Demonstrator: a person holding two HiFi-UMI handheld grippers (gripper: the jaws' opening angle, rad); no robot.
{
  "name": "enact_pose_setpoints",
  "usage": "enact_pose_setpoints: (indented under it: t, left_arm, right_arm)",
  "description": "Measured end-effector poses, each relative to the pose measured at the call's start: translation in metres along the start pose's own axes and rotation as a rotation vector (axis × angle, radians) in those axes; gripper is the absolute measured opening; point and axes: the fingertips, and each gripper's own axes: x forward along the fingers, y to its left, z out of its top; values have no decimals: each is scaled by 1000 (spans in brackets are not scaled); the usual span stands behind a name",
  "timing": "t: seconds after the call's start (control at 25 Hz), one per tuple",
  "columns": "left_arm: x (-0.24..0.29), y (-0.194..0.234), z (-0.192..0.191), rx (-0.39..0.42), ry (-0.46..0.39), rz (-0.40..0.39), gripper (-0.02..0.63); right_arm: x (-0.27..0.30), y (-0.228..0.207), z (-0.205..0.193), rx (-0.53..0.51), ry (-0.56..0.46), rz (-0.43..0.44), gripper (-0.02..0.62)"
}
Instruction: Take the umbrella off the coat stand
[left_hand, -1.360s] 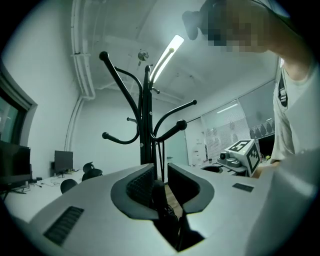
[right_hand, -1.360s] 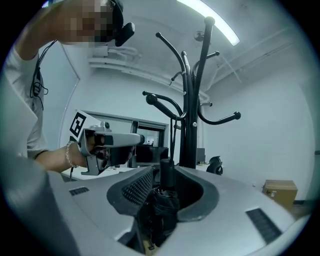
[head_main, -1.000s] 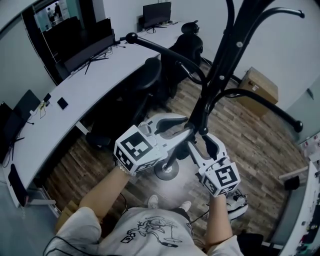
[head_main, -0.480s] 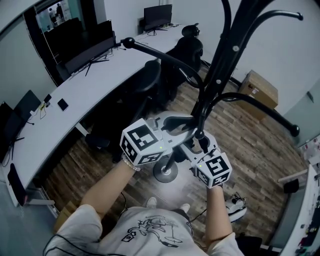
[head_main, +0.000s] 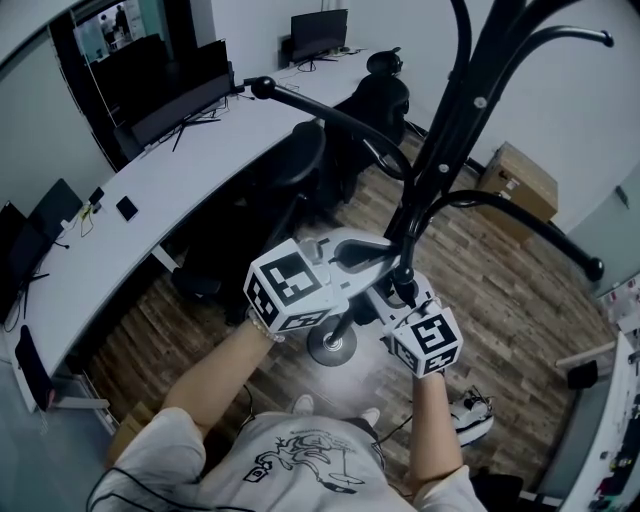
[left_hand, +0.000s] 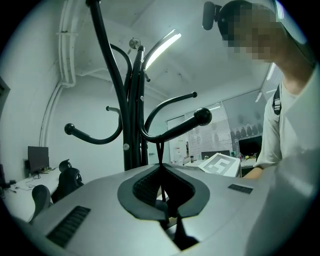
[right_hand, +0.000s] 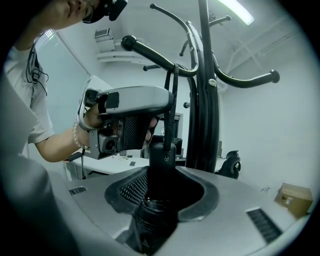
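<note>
- right tool has just been closing round the umbrella handle at centre frame, and its pads look seated on it.
- left tool is pinched narrow on the thin strap, above the handle.
- the umbrella hangs upright under a hook of the stand, with the strap running straight up to it.
- in the right gripper view the hook climbs to a knob at upper left, so the loop likely has to slide up and off that way.

white desk, office chairs, wood floor
</note>
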Motion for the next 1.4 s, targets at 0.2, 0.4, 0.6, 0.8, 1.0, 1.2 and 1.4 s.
enact_pose_setpoints:
  t: [0.2, 0.4, 0.6, 0.8, 1.0, 1.2, 1.4]
  left_arm:
    - [-6, -4, 3, 5, -12, -2, 25]
    - [-10, -8, 10, -2, -35, -12, 25]
    - [-15, -14, 15, -4, -53, -19, 25]
    - [-20, -21, 21, -17, -74, -32, 25]
    - [-23, -29, 24, -18, -88, -38, 25]
    - [-29, -35, 32, -19, -98, -43, 25]
    - [-33, -41, 37, -16, -106, -42, 25]
  right_arm:
    - [-3, 8, 4, -1, -2, 6, 166]
    - [-7, 11, 10, -7, -13, 0, 164]
    - [-13, 16, 16, -13, -21, -2, 164]
    - [-19, 22, 21, -18, -27, 2, 164]
    - [-24, 26, 23, -18, -29, -3, 164]
    - [-30, 31, 30, -21, -33, 0, 164]
    - [-34, 36, 35, -33, -36, 7, 164]
